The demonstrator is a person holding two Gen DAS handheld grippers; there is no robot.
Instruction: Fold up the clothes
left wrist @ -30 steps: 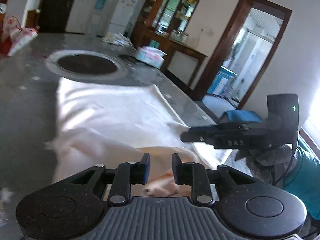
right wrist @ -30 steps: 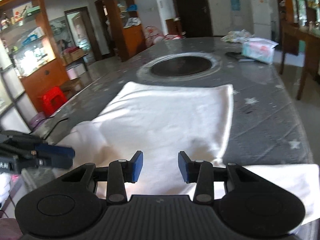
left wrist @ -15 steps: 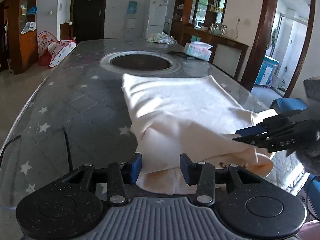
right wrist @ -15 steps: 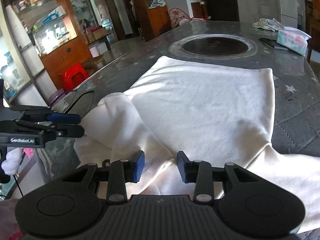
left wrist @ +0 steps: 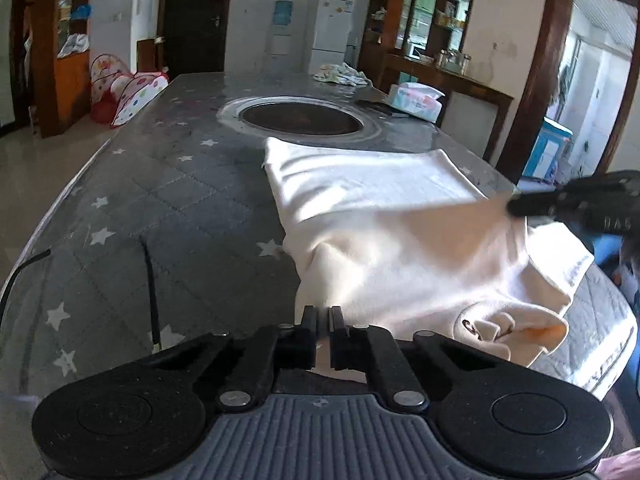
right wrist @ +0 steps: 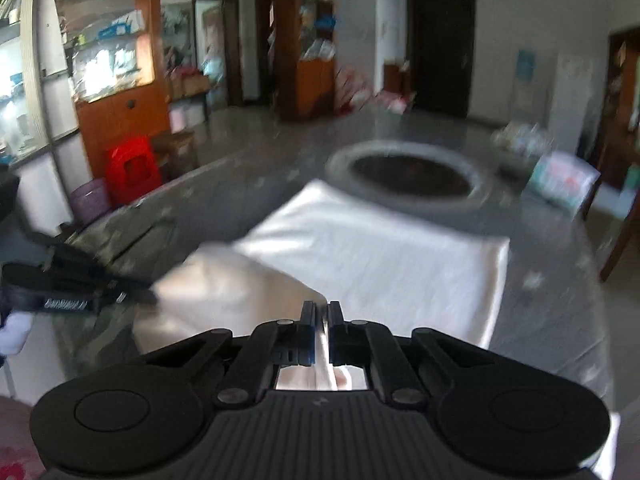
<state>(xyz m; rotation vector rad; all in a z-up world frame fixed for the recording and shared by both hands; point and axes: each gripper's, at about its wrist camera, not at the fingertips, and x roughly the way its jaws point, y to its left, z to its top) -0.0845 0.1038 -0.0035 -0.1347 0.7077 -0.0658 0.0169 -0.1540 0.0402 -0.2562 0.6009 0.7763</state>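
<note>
A cream-white garment [left wrist: 384, 216] lies on the grey star-patterned table [left wrist: 168, 208], its far part flat, its near part lifted into a fold. My left gripper [left wrist: 322, 314] is shut on the garment's near left edge. My right gripper [right wrist: 321, 309] is shut on the near edge of the garment [right wrist: 380, 256], and it shows from the side in the left wrist view [left wrist: 576, 202] pinching the raised cloth. The left gripper shows at the left in the blurred right wrist view [right wrist: 80, 284].
A round dark recess [left wrist: 302, 117] is set in the table beyond the garment. A tissue pack [left wrist: 416, 100] and a crumpled cloth [left wrist: 340, 72] lie at the far end. A black cable [left wrist: 150, 280] runs over the near left. Cabinets, doors and a red stool [right wrist: 134, 170] surround the table.
Both grippers have closed on the garment's near edge and raised it. The right wrist view is now blurred from motion.
</note>
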